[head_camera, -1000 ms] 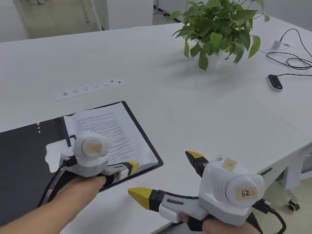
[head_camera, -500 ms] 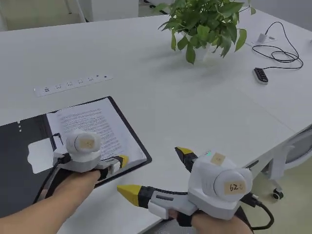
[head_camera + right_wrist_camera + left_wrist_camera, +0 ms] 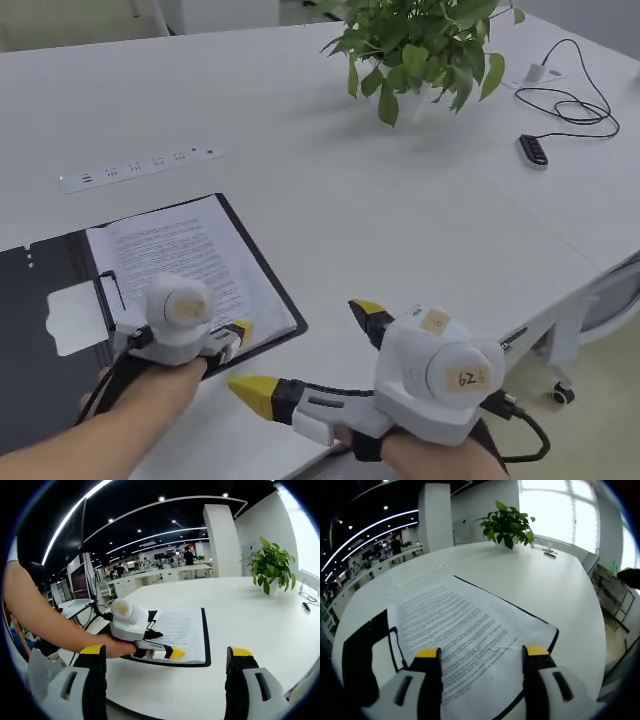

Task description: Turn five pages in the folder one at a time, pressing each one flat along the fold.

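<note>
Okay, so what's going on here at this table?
Someone is working with two handheld grippers at a white table. The left gripper is over the printed page of an open black folder, near its bottom edge, jaws open. The right gripper, also open, hangs beside the folder over bare table, holding nothing.

Noted left gripper point(image 3: 481, 652) with jaws apart, aimed forward and low; right gripper point(image 3: 308, 350) jaws spread wide, aimed leftward.

The left gripper point(image 3: 481, 652) and right gripper point(image 3: 308, 350) have rounded white housings, black jaws with yellow tips, round tan labels point(image 3: 468, 380); black cables point(image 3: 520, 425) trail from both.
</note>
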### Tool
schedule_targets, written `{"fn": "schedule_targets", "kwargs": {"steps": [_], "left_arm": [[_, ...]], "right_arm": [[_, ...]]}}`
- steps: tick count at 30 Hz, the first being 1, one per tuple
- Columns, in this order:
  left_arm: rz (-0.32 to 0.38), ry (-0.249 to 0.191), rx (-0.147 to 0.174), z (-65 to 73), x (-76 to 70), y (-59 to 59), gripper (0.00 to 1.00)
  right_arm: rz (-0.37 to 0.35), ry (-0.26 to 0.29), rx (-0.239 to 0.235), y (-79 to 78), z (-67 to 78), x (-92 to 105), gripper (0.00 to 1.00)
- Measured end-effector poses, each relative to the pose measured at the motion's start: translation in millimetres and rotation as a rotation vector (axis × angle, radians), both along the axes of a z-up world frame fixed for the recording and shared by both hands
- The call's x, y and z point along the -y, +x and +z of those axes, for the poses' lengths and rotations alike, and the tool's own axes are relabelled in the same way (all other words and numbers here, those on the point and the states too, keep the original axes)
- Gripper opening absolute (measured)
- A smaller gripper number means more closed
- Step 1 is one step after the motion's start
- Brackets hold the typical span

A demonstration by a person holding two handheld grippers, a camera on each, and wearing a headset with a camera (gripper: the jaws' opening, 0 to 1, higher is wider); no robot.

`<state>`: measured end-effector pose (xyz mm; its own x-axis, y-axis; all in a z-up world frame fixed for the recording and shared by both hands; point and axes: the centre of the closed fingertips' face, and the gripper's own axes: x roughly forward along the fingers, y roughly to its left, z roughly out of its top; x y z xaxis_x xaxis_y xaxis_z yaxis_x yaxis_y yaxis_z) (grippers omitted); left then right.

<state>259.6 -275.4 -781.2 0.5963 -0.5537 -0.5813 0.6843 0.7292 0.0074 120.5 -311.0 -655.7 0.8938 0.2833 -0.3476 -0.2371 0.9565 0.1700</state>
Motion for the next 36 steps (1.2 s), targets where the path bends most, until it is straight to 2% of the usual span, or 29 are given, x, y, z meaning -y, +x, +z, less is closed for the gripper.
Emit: {"fn": "schedule_targets", "kwargs": {"steps": [2,5,8,10,11,13,15,16,21,27,30,36], "left_arm": [[-0.004,-0.009,0.003,0.4,0.7,-2.3,0.61],[-0.026,-0.029,0.011,-0.3,4.8,-6.9,0.49],[-0.018,-0.043,0.023,-0.8,4.3,-5.5,0.45],[-0.014,-0.051,0.023,0.1,3.1,-5.0,0.38],[-0.014,-0.049,0.029,0.0,2.5,-4.2,0.35],[-0.012,-0.052,0.035,-0.2,2.6,-4.2,0.34],[-0.014,-0.056,0.040,-0.4,3.2,-4.5,0.33],[-0.014,-0.056,0.044,-0.4,3.1,-4.4,0.33],[0.000,-0.060,0.046,0.4,3.0,-4.9,0.27],[0.006,-0.063,0.043,0.2,2.8,-5.2,0.25],[0.035,-0.051,0.052,0.0,-2.1,-1.8,0.14],[0.023,-0.053,0.056,0.2,-0.9,-3.0,0.14]], "right_arm": [[-0.002,0.006,-0.009,2.4,-0.5,1.9,0.99],[-0.009,0.025,-0.018,7.0,0.2,6.4,0.97],[-0.018,0.040,-0.017,13.8,1.2,12.3,0.97],[-0.020,0.051,-0.030,17.9,-1.6,15.4,0.95],[-0.023,0.061,-0.051,19.2,-5.3,16.8,0.94],[-0.014,0.093,-0.065,22.4,-6.7,15.6,0.93],[0.004,0.063,-0.090,25.1,-11.4,16.5,0.89],[0.009,0.056,-0.086,27.6,-11.8,16.4,0.89],[0.016,0.046,-0.107,39.2,-22.3,18.5,0.85],[0.024,0.035,-0.133,53.3,-37.1,17.0,0.78],[0.028,0.032,-0.162,58.1,-48.8,15.1,0.74],[0.032,0.029,-0.210,65.6,-69.4,14.4,0.67]]}}
